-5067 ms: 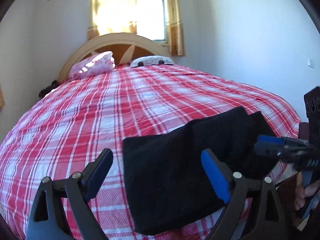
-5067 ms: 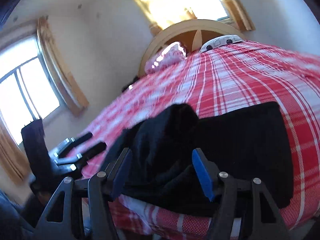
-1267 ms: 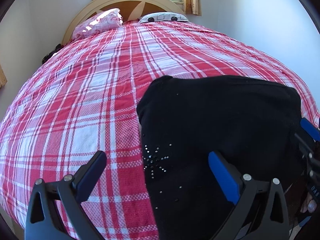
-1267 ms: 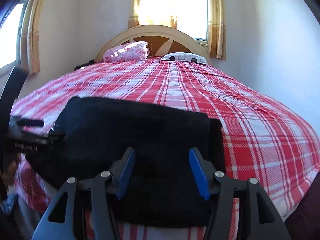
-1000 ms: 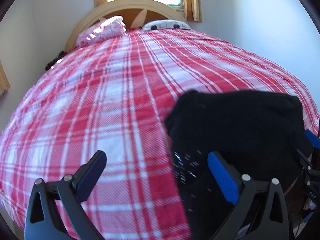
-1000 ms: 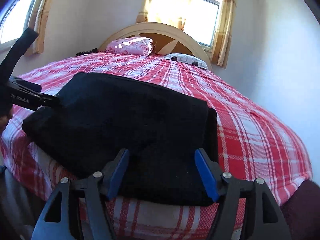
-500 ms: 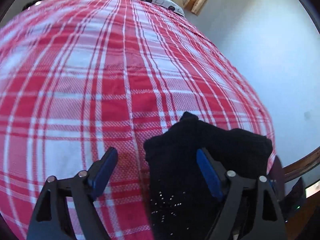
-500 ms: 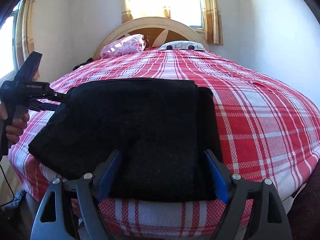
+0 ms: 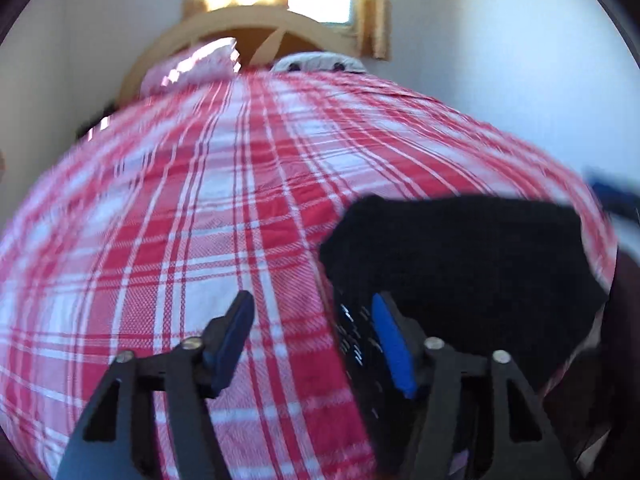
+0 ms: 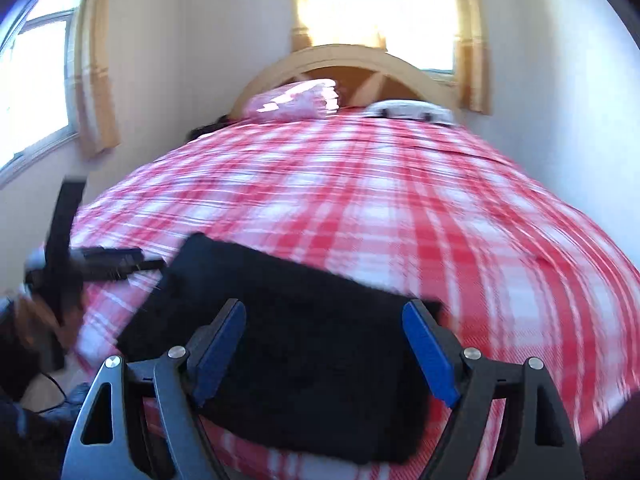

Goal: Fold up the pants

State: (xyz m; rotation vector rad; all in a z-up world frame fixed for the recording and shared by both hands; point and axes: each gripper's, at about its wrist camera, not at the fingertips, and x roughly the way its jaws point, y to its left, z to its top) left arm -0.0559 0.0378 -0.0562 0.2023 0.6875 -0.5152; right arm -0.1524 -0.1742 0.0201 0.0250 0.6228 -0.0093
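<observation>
The left gripper (image 9: 310,336) has just been closing, empty, beside the folded pants (image 9: 460,264); the right gripper (image 10: 324,344) hovers released above them. They lie at the bed's (image 10: 360,200) near edge; tidying should press edges flat without dragging layers.

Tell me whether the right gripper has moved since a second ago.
Yes. The right gripper has pulled back and up from the folded black pants; more checked bedspread shows.

Matt black cloth pants (image 10: 304,344) on woven plaid bed (image 10: 400,200) cloth; smooth wooden headboard (image 10: 344,56); matt plastic tool (image 10: 324,344) pads.
</observation>
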